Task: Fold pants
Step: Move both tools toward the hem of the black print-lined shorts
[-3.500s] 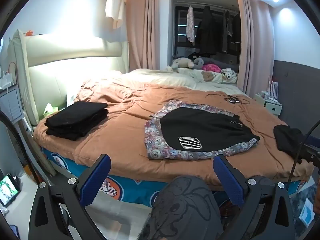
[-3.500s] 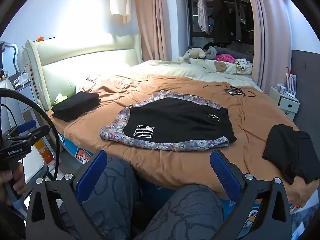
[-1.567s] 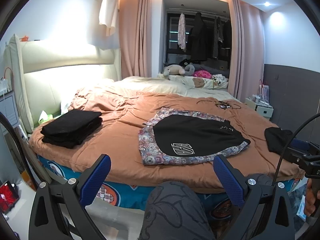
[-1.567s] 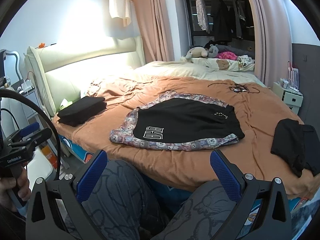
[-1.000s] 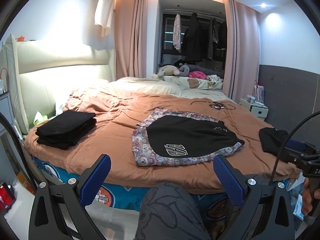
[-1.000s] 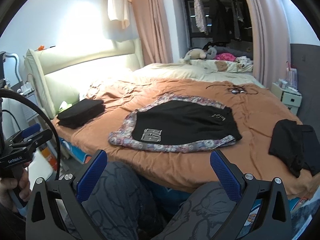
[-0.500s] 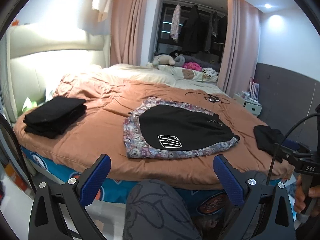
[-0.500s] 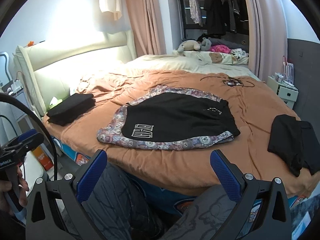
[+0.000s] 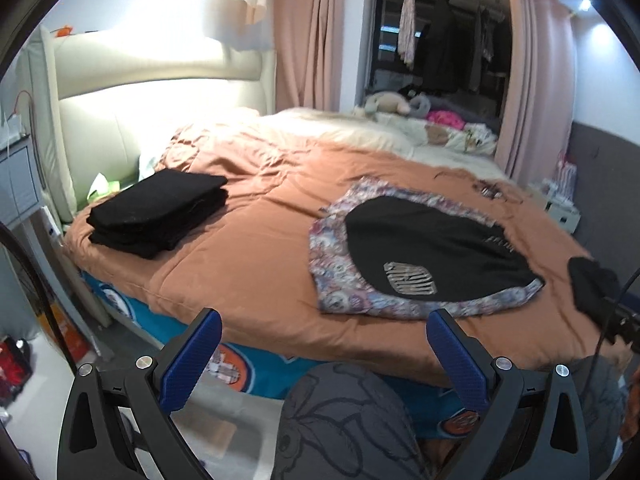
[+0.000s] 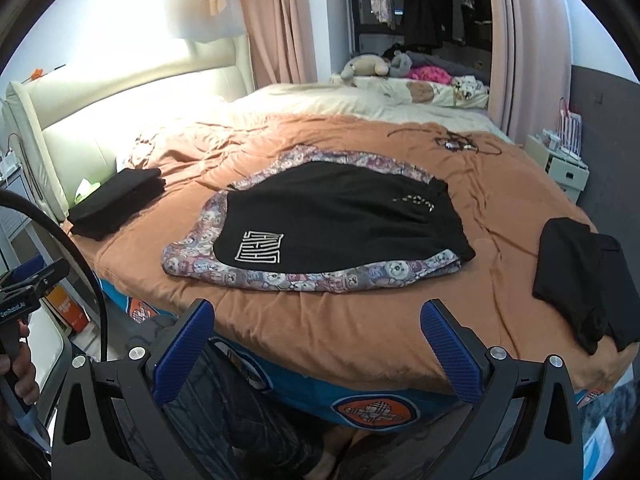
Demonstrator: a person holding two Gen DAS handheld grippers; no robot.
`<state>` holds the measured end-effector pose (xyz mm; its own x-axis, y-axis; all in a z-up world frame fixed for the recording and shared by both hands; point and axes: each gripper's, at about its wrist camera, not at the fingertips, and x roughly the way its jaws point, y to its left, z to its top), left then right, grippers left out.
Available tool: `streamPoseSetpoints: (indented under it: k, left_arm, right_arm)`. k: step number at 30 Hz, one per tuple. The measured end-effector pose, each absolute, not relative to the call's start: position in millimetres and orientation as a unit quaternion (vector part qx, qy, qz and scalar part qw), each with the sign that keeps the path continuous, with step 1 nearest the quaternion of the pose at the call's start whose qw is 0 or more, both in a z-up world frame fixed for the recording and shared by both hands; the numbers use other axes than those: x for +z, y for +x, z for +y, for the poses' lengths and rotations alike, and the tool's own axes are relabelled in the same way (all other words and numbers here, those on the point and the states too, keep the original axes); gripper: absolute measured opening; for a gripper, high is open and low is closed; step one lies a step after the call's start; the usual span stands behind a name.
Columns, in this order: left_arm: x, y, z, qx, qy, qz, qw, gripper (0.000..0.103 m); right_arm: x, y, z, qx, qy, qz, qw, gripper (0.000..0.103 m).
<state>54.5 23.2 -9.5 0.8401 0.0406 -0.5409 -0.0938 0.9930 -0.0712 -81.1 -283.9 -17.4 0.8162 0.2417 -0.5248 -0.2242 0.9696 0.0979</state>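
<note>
A pair of black pants with a white maze-like emblem [image 10: 340,216] lies flat near the middle of the rust-orange quilt [image 10: 360,320], spread over a bear-print patterned cloth [image 10: 304,278] that pokes out around its edges; my guess is the cloth serves as a clean folding mat. A neat stack of folded black garments [image 9: 158,212] sits at ten o'clock from the pants in the left wrist view, probably finished pieces set aside, while a loose black garment [image 10: 580,280] waits at three o'clock in the right wrist view, likely next in line. The left gripper [image 9: 323,354] hangs short of the bed's near edge, its blue-padded jaws wide apart, holding nothing. The right gripper [image 10: 318,346] does the same, spread wide, touching nothing. Folding looks not yet begun.
</note>
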Motion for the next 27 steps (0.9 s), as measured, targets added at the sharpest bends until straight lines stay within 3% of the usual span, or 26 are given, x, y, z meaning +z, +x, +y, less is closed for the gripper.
streamPoseSetpoints:
  k: [27]
  left_arm:
    - [-74,170,17,0.047,-0.028,0.412,0.910,0.103]
  right_arm:
    - [-54,43,-336,0.094,0.086,0.352,0.927,0.103]
